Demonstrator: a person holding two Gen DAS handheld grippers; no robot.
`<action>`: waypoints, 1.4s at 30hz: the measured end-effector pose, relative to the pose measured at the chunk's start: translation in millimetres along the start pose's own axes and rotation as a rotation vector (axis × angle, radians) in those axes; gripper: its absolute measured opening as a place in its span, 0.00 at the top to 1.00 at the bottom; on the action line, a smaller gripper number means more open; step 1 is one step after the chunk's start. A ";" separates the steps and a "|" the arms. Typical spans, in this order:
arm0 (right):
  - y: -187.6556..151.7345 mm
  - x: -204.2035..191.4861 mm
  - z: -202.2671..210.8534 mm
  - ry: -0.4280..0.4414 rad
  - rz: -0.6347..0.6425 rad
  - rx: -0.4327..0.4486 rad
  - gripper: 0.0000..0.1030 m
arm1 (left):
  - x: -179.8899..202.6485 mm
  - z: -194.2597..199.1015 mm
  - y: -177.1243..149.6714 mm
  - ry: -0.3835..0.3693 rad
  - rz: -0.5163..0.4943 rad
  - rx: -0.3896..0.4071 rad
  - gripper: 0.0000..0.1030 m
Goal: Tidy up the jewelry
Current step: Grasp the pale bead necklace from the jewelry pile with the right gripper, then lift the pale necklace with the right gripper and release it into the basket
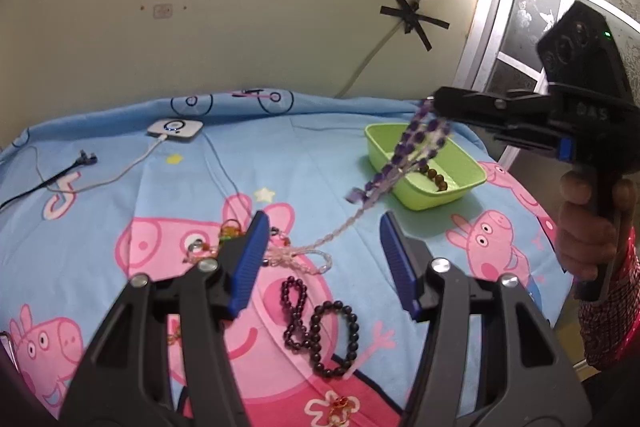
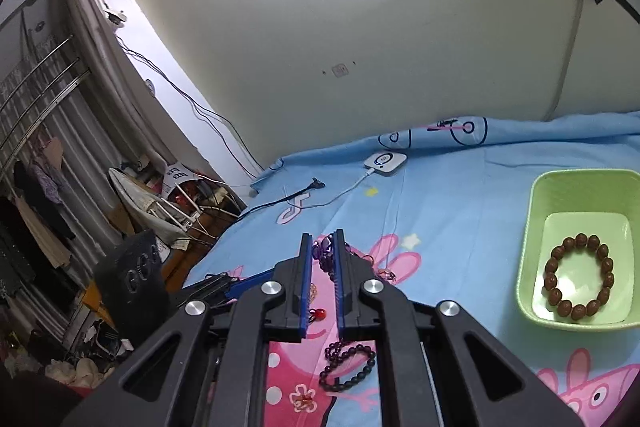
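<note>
My right gripper [image 1: 434,99] is shut on a purple bead necklace [image 1: 412,139] and holds it lifted above the bed, in front of the green tray [image 1: 464,163]. The necklace's pale pink end [image 1: 304,255] trails on the sheet. In the right wrist view the purple beads [image 2: 325,257] sit between my right gripper's [image 2: 322,239] blue pads. The tray [image 2: 536,203] holds a brown bead bracelet [image 2: 578,279]. My left gripper [image 1: 322,223] is open and empty, low over the sheet. Two dark bead bracelets [image 1: 320,327] lie below it.
The bed has a blue cartoon-pig sheet [image 1: 120,187]. A white charger with cable [image 1: 174,129] and a black cable [image 1: 60,175] lie at the back left. Small orange and gold pieces [image 1: 230,231] lie near my left finger. Room clutter [image 2: 172,207] stands beside the bed.
</note>
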State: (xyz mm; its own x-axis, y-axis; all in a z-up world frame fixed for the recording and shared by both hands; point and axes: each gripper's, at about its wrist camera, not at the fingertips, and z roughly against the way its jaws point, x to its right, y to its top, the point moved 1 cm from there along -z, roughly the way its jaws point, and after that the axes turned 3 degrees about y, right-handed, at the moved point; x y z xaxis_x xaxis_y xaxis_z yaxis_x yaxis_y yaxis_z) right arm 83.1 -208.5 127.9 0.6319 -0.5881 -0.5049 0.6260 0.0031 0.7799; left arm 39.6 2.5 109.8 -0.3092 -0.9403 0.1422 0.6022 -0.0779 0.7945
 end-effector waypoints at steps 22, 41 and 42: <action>-96.8 24.8 -77.8 -0.329 0.262 -0.288 0.75 | -55.2 -19.3 -38.8 0.077 0.158 -0.133 0.46; 25.6 -44.4 -16.5 -0.149 0.228 -0.008 1.00 | 9.7 16.1 2.2 -0.024 -0.060 0.026 0.21; 31.2 -48.1 -10.2 -0.145 0.229 0.011 1.00 | 18.7 16.4 8.7 -0.035 -0.085 0.042 0.21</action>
State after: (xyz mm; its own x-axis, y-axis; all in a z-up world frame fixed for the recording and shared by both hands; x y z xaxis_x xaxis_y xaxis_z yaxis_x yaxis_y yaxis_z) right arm 76.9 -171.8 172.7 0.6838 -0.6830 -0.2569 0.4687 0.1412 0.8720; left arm 27.0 -10.4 129.1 -0.3842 -0.9186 0.0929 0.5411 -0.1425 0.8288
